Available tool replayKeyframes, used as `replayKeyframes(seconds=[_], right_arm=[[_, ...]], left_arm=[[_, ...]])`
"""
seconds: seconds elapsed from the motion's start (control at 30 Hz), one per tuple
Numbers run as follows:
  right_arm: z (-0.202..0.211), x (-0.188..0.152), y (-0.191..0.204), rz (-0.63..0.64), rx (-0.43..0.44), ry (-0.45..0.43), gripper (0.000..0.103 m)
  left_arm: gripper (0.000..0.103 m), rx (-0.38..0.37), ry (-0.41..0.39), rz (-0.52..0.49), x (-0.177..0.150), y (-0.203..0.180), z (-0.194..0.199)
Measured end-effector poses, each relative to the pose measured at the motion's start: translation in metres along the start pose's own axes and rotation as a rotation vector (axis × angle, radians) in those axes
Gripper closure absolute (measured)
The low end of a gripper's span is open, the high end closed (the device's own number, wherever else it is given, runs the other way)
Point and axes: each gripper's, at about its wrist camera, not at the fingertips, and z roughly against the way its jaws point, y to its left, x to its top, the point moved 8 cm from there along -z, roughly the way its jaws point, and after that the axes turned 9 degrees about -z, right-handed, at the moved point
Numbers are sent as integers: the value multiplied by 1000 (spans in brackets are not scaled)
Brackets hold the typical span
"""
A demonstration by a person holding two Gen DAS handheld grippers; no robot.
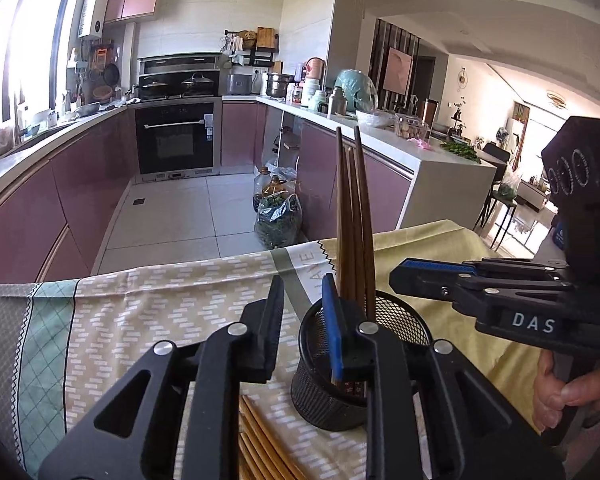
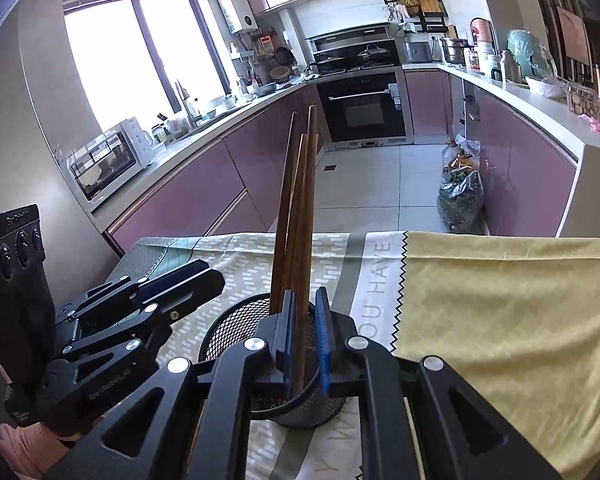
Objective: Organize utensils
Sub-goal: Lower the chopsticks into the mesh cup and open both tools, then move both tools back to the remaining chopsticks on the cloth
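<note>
Now left gripper (image 1: pixel 304 286) parted, empty; right gripper (image 2: pixel 305 296) tilted down, slack around chopstick (image 2: pixel 302 200).

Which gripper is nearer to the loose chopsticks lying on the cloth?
Left. The left gripper is just above the loose chopsticks; the right gripper is over the mesh cup.

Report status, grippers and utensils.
Left gripper open, empty. Right gripper slightly open around one chopstick standing in mesh cup. Loose chopsticks on cloth. Nothing in the way.
</note>
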Motion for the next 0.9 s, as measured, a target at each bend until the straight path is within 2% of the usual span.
replayKeyframes(seconds=[0.13,0.3,0.37,0.53,0.73,0.9], right_arm=[[1,-1,0,-10,-2,-17,91],[17,-8,9,16,16,-49,82],[27,-14,17,35,41,-60,76],[50,-36,40,100,105,-71,71],[40,-81,58,172,114,18,68],[12,-111,57,130,118,122,68]], left_arm=[[79,-2,-18,28,-7,11,22],[69,-6,-24,39,-23,21,52],[67,-5,-13,30,-32,24,61],[62,2,33,25,-54,29,79],[58,10,124,27,-93,30,85],[58,16,206,31,-127,30,81]])
